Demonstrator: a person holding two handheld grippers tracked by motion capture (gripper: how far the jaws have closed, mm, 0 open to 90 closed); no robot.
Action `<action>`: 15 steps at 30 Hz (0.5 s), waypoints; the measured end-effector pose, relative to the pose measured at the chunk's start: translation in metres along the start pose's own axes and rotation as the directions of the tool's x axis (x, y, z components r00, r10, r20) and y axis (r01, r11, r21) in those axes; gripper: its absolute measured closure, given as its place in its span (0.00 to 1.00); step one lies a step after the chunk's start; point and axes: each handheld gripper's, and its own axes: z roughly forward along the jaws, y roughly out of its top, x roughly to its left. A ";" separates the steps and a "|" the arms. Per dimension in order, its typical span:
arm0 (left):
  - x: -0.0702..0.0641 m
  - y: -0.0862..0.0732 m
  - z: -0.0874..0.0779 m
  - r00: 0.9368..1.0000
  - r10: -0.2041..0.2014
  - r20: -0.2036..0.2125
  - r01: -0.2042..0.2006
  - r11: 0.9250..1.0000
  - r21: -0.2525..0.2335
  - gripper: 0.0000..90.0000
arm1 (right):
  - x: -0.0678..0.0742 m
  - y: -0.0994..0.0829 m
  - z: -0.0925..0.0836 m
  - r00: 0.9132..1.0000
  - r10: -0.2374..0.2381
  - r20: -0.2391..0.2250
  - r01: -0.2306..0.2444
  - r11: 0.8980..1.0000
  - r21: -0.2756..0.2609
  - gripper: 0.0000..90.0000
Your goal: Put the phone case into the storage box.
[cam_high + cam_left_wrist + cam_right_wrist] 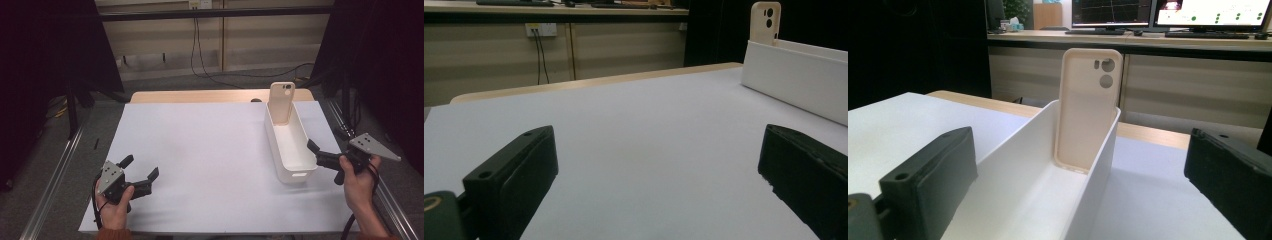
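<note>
A beige phone case (282,102) leans upright against the far end of a long white bin (290,167) at two o'clock on the table (200,150). The right gripper (314,152) sits just beside the bin's near end at four o'clock, jaws wide and empty. The left gripper (140,167) rests at seven o'clock, likewise spread wide on nothing.

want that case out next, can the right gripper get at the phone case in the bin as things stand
Probably yes: the right gripper is open beside the white bin, and the phone case stands above the far rim.
</note>
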 end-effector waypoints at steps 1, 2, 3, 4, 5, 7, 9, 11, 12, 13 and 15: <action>0.000 0.000 0.000 1.000 0.002 0.001 -0.002 1.000 0.001 0.03 | 0.002 -0.002 -0.002 1.000 -0.001 0.000 0.001 1.000 0.000 0.00; 0.000 0.000 0.000 1.000 0.002 0.002 -0.002 1.000 0.002 0.03 | 0.003 -0.003 -0.003 1.000 -0.005 -0.001 0.005 1.000 0.006 0.00; 0.000 0.000 0.000 1.000 0.001 0.001 -0.001 1.000 0.004 0.03 | 0.004 -0.004 -0.005 1.000 -0.010 0.005 0.010 1.000 0.010 0.00; 0.000 0.000 -0.001 1.000 -0.002 0.000 0.002 1.000 0.004 0.03 | 0.005 -0.005 -0.007 1.000 -0.002 0.008 0.002 1.000 0.007 0.00; -0.001 0.000 -0.001 1.000 -0.001 0.001 0.001 1.000 0.004 0.03 | 0.006 -0.006 -0.009 1.000 -0.003 0.008 0.003 1.000 0.004 0.00; -0.001 0.000 -0.001 1.000 0.001 0.001 -0.001 1.000 0.003 0.03 | 0.007 -0.007 -0.014 1.000 -0.006 0.012 0.006 1.000 0.005 0.00; -0.002 -0.001 -0.002 1.000 0.000 0.003 0.000 1.000 0.004 0.03 | 0.009 -0.010 -0.019 1.000 0.006 0.016 -0.006 1.000 0.002 0.00; -0.002 -0.001 -0.004 1.000 0.011 0.003 -0.011 1.000 0.008 0.03 | 0.011 -0.013 -0.024 1.000 0.003 0.021 -0.003 1.000 0.001 0.00; -0.003 -0.001 -0.005 1.000 0.010 0.002 -0.010 1.000 0.007 0.03 | 0.012 -0.015 -0.026 1.000 0.005 0.024 -0.005 1.000 -0.003 0.00; -0.002 -0.001 -0.006 1.000 0.011 0.001 -0.011 1.000 0.010 0.03 | 0.013 -0.017 -0.029 1.000 0.007 0.028 -0.007 1.000 0.001 0.00; -0.002 -0.001 -0.007 1.000 0.006 -0.002 -0.006 1.000 0.008 0.03 | 0.015 -0.021 -0.034 0.999 0.012 0.034 -0.012 1.000 0.001 0.00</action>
